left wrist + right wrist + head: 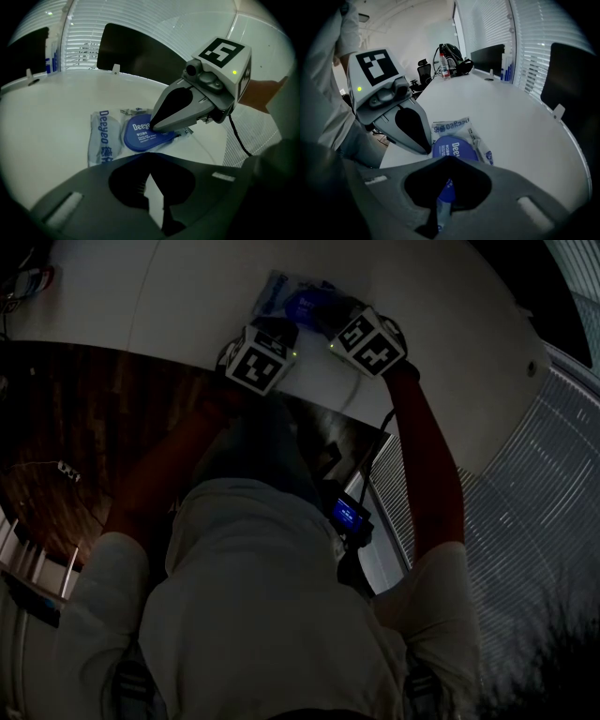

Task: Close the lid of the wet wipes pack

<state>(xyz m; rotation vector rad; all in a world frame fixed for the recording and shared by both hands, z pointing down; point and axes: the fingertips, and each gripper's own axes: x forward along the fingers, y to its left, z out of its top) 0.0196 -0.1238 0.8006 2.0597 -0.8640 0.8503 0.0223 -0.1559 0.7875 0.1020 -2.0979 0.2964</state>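
My right claw [151, 127], jaws together, rests on the wipes pack's [101, 136] flat blue lid [140, 139]; my left claw [426, 150], also closed, sits at the lid's nine o'clock.

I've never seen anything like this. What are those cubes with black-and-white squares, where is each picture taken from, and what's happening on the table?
No robot here: a person holds a two-jaw hand tool in each hand, and the patterned cubes are part of those tools. One picture comes from a camera on the person's head, looking down. The other two come from cameras riding on the tools. On the white table lies a wet wipes pack with a round blue lid, which looks flat down. The right gripper touches the lid with its tip. The left gripper has its tip close beside the lid. Both have their jaws together and grip nothing.
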